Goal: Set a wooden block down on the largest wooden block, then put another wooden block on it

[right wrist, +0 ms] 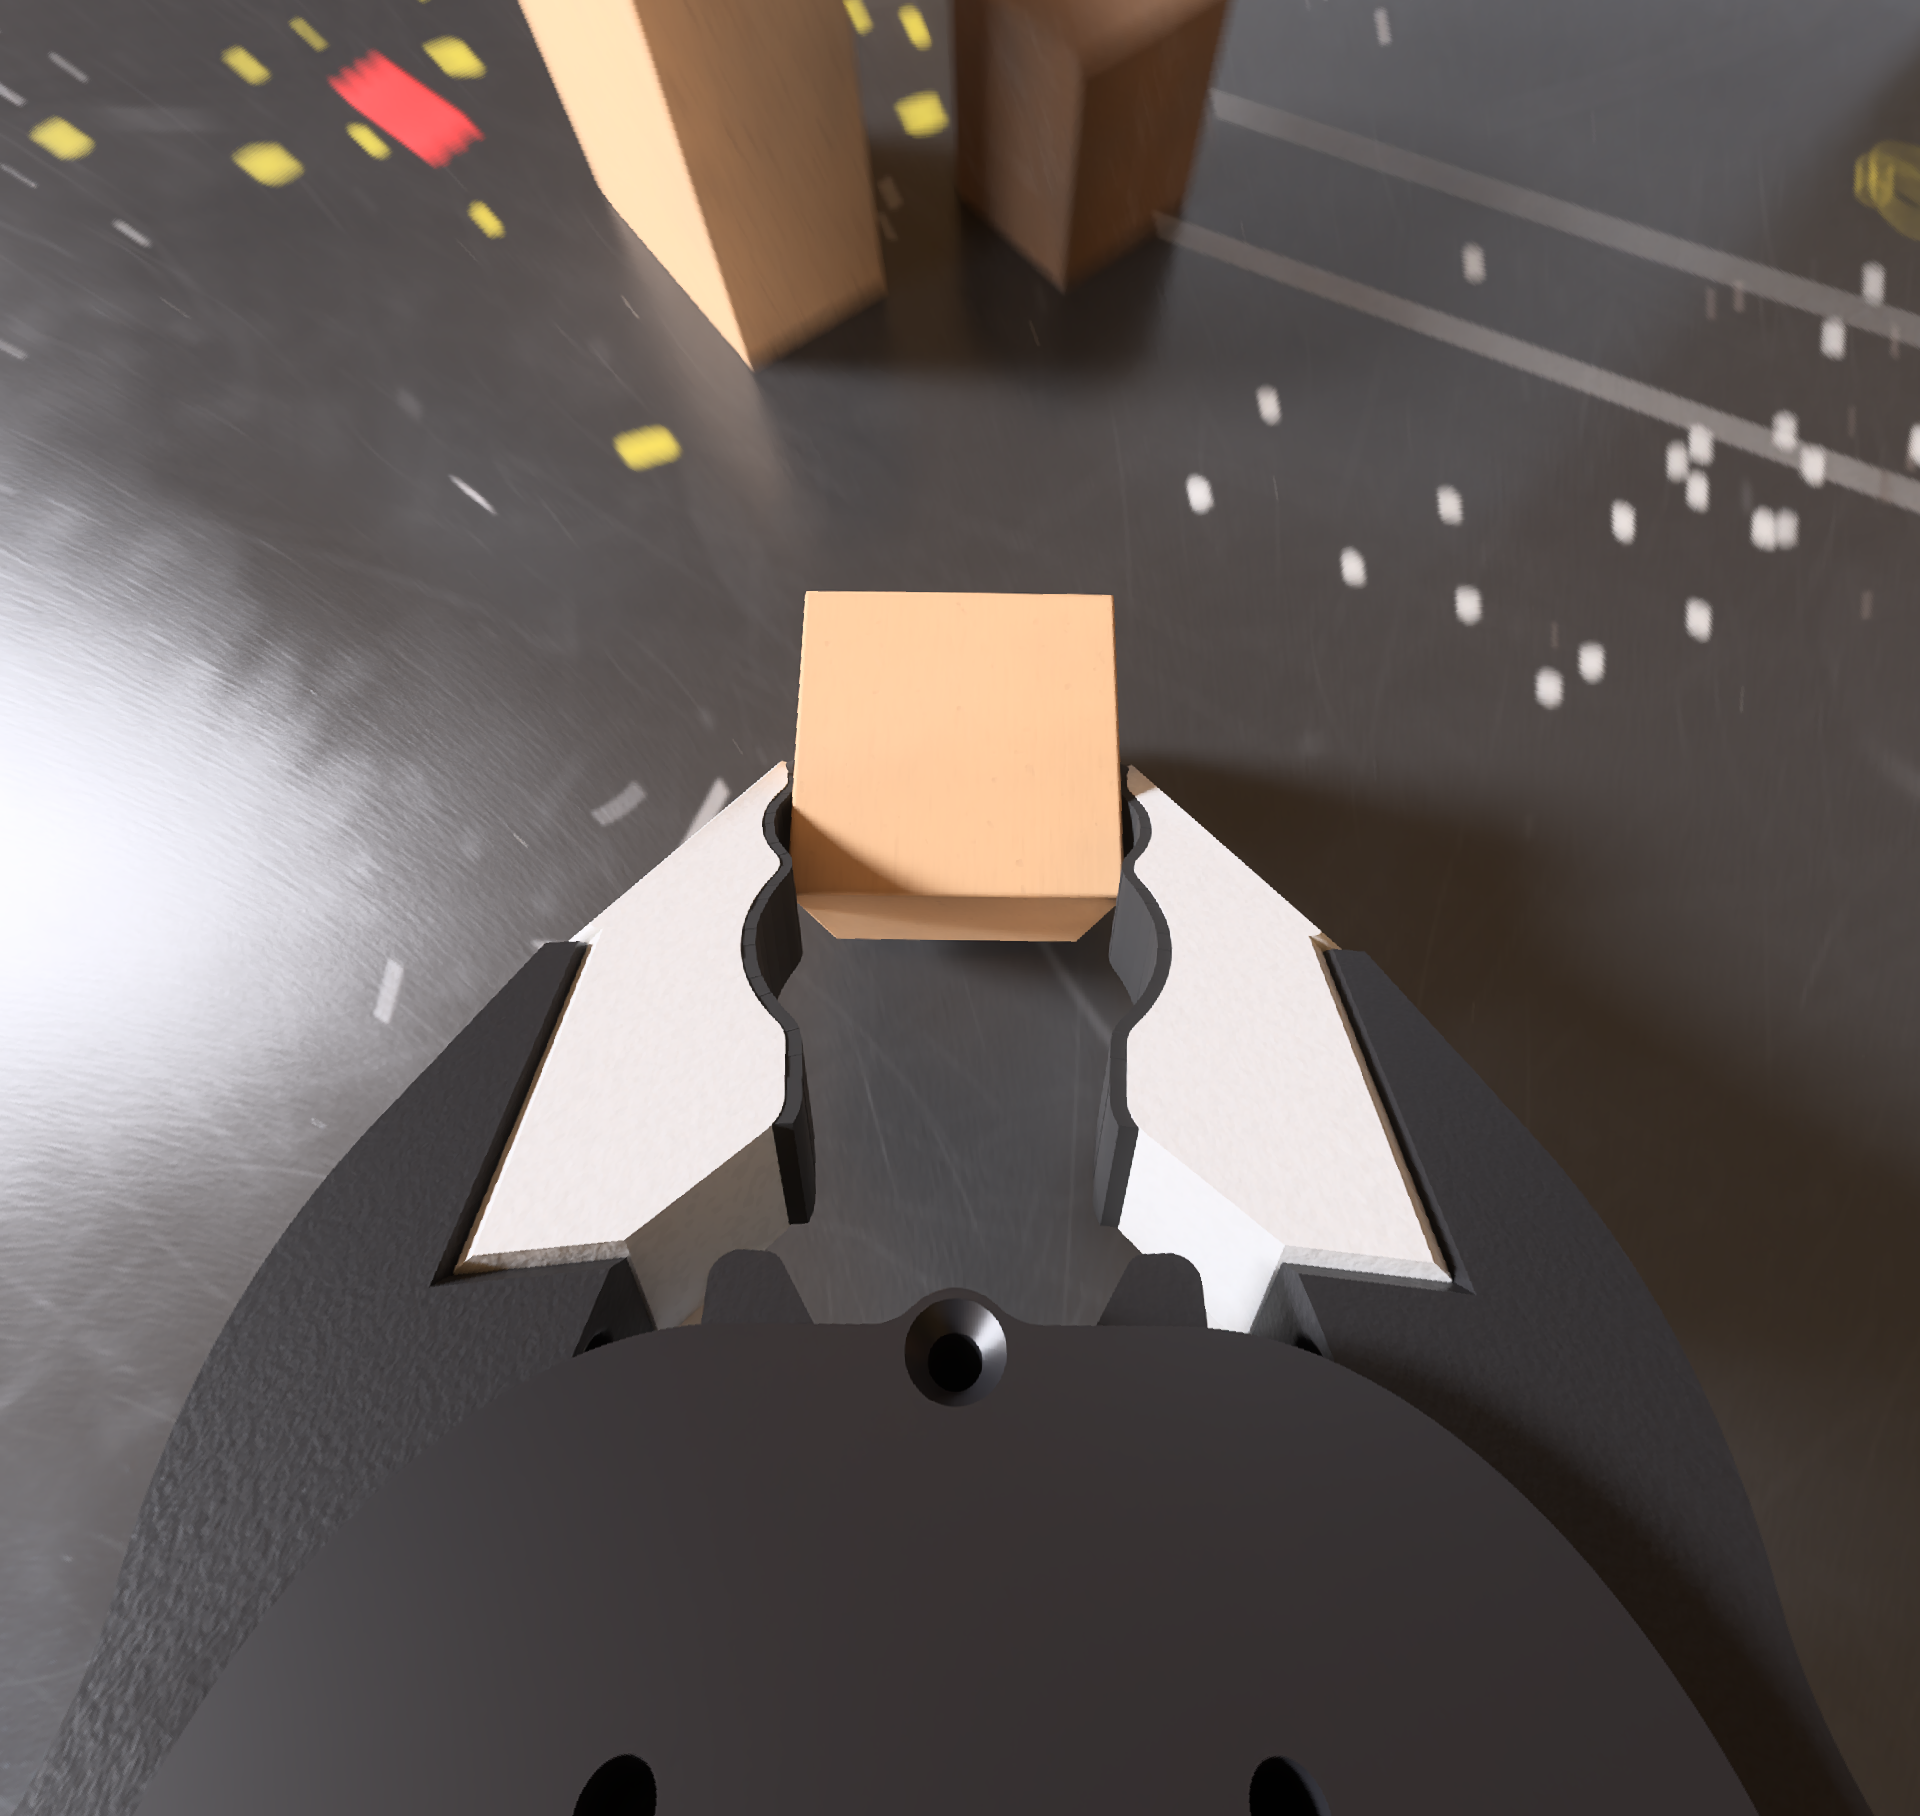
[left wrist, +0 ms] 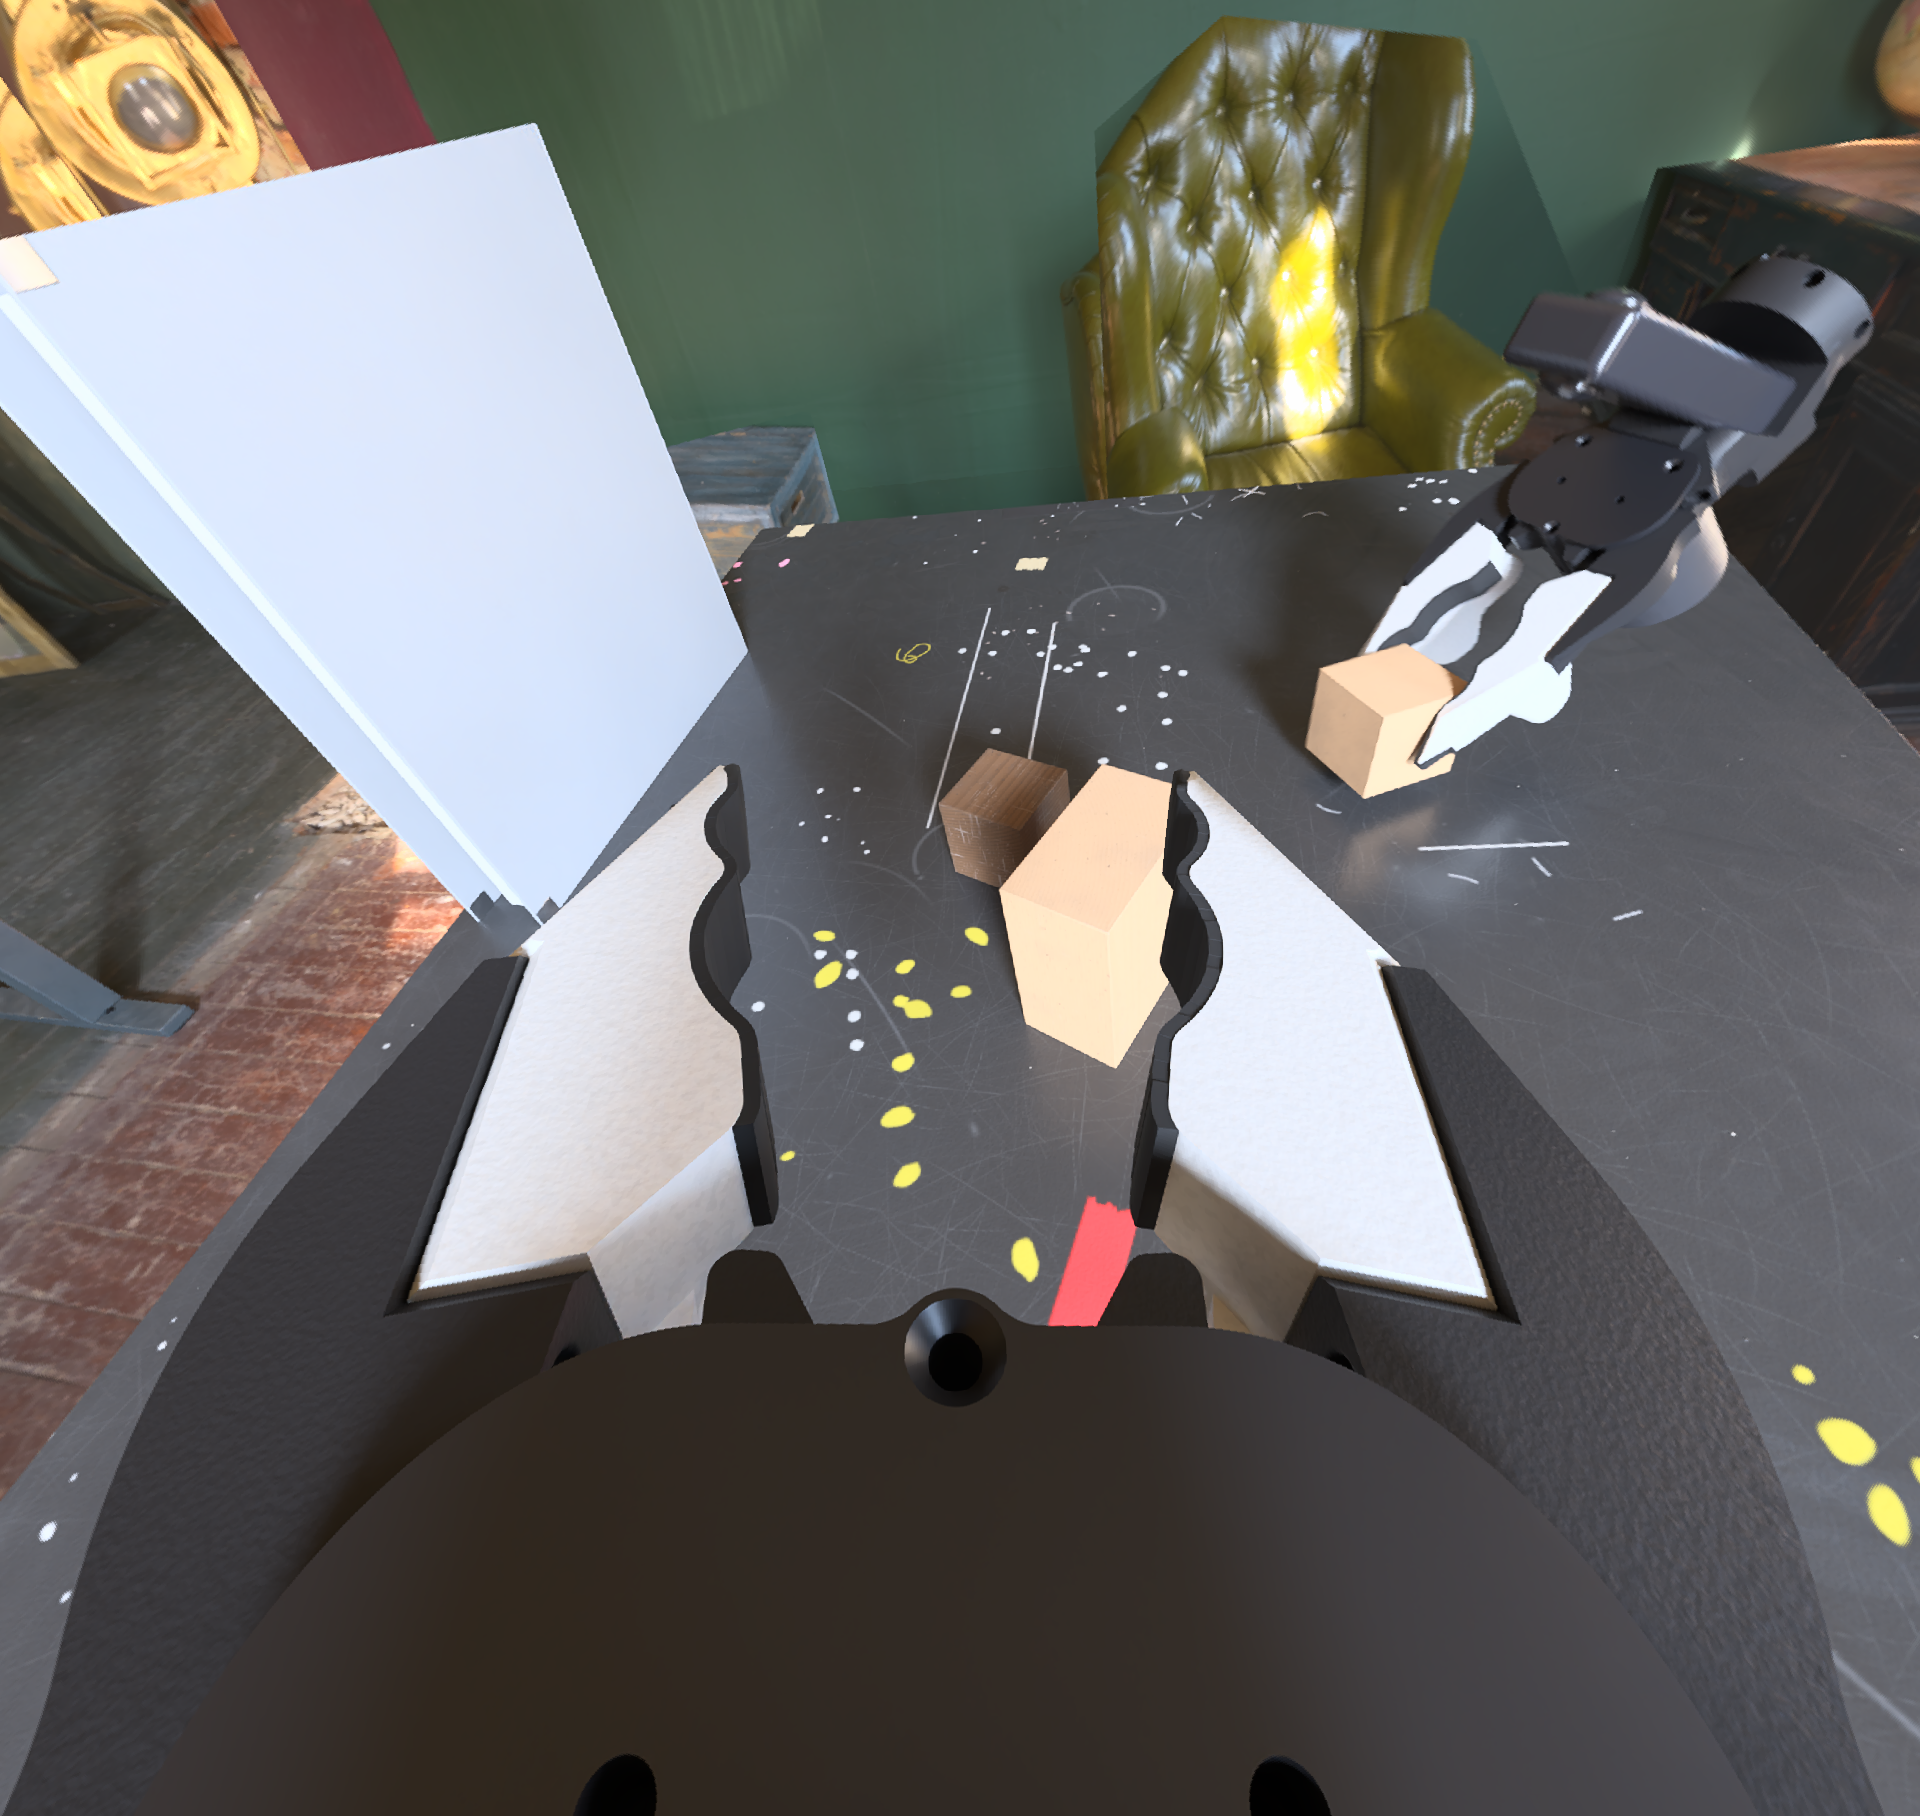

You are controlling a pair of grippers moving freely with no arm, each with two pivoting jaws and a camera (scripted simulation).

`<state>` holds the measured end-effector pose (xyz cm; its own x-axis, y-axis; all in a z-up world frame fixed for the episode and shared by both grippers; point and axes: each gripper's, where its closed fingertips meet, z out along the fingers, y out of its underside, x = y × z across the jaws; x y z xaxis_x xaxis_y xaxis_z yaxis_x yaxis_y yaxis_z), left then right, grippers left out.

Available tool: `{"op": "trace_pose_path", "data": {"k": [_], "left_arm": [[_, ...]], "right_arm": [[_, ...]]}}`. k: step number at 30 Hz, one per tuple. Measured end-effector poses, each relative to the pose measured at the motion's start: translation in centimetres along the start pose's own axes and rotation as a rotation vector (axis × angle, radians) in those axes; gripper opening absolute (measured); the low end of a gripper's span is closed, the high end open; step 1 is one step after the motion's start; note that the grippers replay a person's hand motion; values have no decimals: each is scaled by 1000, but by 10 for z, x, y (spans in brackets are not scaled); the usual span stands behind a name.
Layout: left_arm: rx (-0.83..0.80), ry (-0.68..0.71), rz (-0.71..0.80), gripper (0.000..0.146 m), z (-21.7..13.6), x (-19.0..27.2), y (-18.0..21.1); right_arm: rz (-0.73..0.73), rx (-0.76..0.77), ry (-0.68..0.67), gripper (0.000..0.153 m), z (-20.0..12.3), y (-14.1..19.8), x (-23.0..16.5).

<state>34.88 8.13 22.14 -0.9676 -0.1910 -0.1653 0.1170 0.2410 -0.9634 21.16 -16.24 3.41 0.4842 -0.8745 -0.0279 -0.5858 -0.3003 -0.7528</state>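
Right claw (right wrist: 956,810) clamped on tan cube (right wrist: 951,758); left claw (left wrist: 956,800) wide, empty.

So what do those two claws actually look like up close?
Both look alike. The left claw and right claw each have a rounded matte black body with a small round hole at its front, and two fingers faced in white, edged inside with wavy black pads. No cables or markings show.

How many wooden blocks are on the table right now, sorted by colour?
Pale wooden block: 1
Tan wooden block, in the right gripper: 1
Dark brown wooden block: 1
Total: 3
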Motion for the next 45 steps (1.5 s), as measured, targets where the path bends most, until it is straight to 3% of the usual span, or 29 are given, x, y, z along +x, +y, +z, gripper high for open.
{"op": "trace_pose_path", "data": {"k": [5,8,12,18,31,45], "left_arm": [[-2,10,-5,79,4,2,1],[-32,3,8,79,7,2,7],[-64,1,-12,80,12,-3,17],[-114,-24,-24,82,13,-12,30],[-111,-70,-33,82,0,-25,29],[-106,-77,-34,82,-3,-27,29]], "right_arm": [[-143,179,-240,59,-7,-110,-35],[-243,205,-390,59,-3,-174,-57],[-385,163,-496,59,18,-218,-69],[-362,118,-583,59,42,-215,-71],[-395,-51,-530,59,76,-184,-75],[-420,-74,-499,59,84,-179,-73]]}}
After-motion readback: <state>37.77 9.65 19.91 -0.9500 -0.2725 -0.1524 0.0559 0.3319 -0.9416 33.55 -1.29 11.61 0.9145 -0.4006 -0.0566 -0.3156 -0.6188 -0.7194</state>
